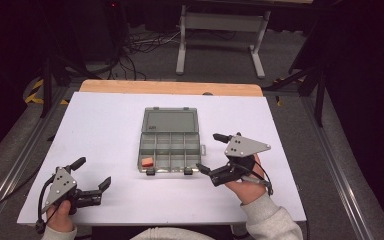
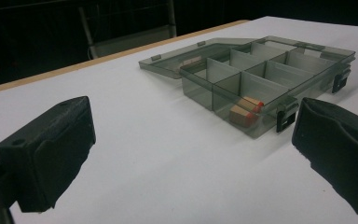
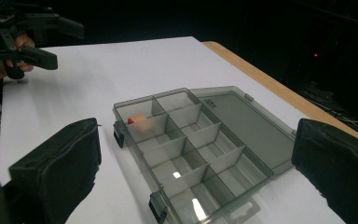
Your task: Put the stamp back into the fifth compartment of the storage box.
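White sheeting covers the table (image 1: 105, 125), with a bare wooden strip at its far edge and dark floor with cables and a grey frame beyond.

Item one: our left gripper (image 1: 91, 176), held low at the near left corner, jaws spread wide with nothing between them, pointing right toward the box.

Item two: our right gripper (image 1: 209, 151), jaws likewise wide apart and empty, poised just beside the box's near right corner.

Item three: a smoky transparent compartment box (image 1: 170, 146) at the table's middle, lid folded flat open on the far side and two black latches on the near wall. Its long axis, lid included, runs away from us.

Item four: a small orange-and-tan block (image 1: 147, 162) lying in the near left compartment; the remaining compartments look empty.

We judge the block lies left of the right gripper across the box's width, and right of and beyond the left gripper, which is farther off. Reaching it means dropping in over the walls. Open sheet surrounds the box on all sides, widest to the left.
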`<state>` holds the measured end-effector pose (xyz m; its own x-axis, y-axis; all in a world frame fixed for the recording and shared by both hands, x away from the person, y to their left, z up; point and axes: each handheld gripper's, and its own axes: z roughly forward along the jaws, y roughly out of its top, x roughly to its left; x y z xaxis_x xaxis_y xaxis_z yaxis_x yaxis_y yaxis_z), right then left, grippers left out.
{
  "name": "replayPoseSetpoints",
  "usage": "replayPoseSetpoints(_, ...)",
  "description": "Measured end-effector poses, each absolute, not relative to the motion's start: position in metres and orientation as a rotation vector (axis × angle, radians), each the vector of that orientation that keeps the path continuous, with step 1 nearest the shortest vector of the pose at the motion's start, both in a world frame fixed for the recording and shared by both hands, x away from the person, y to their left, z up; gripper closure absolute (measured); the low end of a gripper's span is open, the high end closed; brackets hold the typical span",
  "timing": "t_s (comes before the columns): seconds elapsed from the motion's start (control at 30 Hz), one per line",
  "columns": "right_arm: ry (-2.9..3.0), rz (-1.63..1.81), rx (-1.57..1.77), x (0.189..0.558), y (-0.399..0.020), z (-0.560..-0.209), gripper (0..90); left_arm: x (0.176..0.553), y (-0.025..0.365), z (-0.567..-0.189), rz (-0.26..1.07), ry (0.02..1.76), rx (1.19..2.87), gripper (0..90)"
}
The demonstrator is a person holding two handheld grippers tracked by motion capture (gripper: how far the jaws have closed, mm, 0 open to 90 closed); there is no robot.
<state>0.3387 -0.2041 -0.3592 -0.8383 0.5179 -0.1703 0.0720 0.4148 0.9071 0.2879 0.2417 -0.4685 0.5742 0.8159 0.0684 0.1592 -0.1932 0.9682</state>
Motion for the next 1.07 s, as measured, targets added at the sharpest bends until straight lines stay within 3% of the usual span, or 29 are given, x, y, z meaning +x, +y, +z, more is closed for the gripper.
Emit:
replayPoseSetpoints(0.73, 2.048, 1.595, 0.66, 0.316, -0.262, -0.437, 0.6, 0.288, 0.241, -0.469, 0.732, 0.815, 1.678, 0.4)
replayPoseSetpoints(1.07, 2.045, 1.587, 0.691, 0.317, -0.267, -0.449, 0.6, 0.288, 0.241, -0.469, 0.727, 0.802, 1.677, 0.4)
